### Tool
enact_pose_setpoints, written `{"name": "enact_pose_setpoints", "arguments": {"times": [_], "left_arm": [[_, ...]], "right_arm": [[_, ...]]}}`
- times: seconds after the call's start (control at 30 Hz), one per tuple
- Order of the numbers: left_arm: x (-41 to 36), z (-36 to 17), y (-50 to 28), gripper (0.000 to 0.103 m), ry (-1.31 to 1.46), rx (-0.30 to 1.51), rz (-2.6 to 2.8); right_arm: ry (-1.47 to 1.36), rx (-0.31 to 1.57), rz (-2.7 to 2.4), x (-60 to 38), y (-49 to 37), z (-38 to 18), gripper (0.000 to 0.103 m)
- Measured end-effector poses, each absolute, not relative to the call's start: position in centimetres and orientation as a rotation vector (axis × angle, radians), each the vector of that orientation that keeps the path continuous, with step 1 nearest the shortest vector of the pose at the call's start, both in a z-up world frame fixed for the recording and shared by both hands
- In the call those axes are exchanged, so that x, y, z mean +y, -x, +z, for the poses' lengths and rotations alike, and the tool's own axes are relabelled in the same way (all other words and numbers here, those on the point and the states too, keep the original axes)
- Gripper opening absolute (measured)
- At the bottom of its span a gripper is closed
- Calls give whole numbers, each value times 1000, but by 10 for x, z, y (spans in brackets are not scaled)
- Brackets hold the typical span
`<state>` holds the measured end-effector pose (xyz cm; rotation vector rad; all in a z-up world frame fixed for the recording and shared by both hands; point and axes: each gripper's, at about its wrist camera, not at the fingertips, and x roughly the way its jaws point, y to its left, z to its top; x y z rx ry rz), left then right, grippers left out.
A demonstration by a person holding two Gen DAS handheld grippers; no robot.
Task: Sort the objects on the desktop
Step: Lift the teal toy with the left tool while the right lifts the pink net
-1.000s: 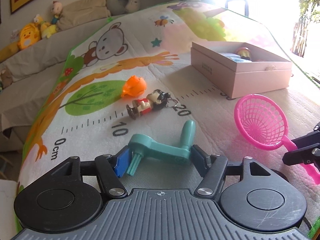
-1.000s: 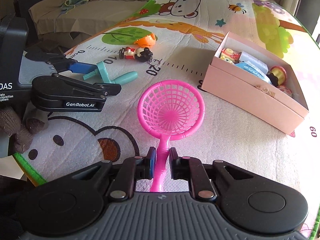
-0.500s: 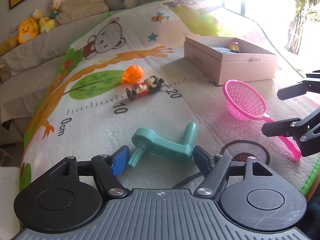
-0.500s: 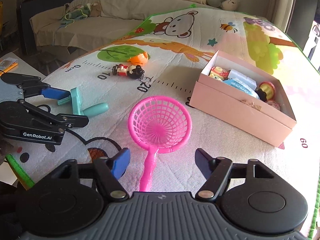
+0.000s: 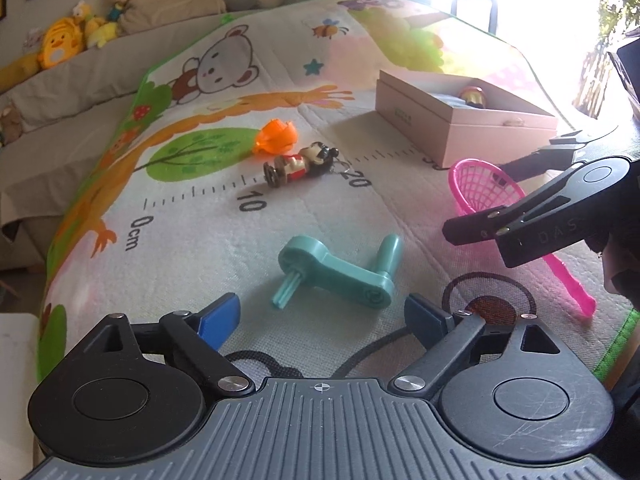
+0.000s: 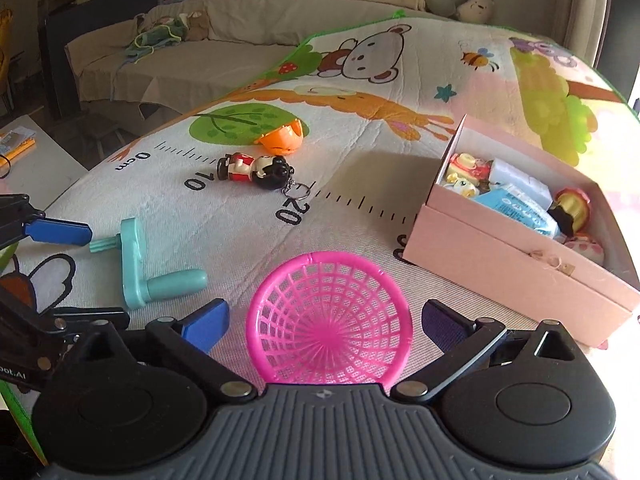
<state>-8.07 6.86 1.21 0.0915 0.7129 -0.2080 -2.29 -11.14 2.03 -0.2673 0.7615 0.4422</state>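
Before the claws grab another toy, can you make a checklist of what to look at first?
1. Left claw open with nothing in it: ok; its jaws have just been opening.
2. Right claw open: ok; its jaws have just been opening, and the pink net scoop lies between them, not pinched.
3. Teal crank lying free on the mat, just ahead of the left claw: ok.
4. Pink box open: ok.
5. Room left in the box: cannot tell, several toys already inside.
6. Doll keychain and orange toy still outside the box: not ok.
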Motion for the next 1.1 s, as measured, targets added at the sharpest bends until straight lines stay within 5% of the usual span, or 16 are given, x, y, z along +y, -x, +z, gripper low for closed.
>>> {"name": "enact_pose_setpoints", "arguments": {"times": [0.03, 0.4, 0.63, 0.77, 0.8, 0.83, 1.1], "left_arm": [[66, 12, 80, 94, -97, 713, -210], [26, 8, 61, 96, -245, 698, -217], [19, 12, 53, 71, -244, 697, -211], [10, 31, 47, 68, -189, 700, -273], [5, 40, 42, 33, -186, 681, -295], [-2, 49, 37, 18, -181, 660, -309], [-32, 107, -22, 26, -160, 514, -346]], "right_arm": [[270, 771, 445, -112, 23, 19, 84], [172, 728, 408, -167, 52, 50, 84], [20, 623, 293, -246, 78, 91, 84], [-38, 568, 235, -281, 88, 105, 84], [-48, 553, 225, -287, 89, 108, 84], [-57, 535, 213, -294, 90, 112, 84], [-94, 495, 170, -318, 79, 117, 84]]}}
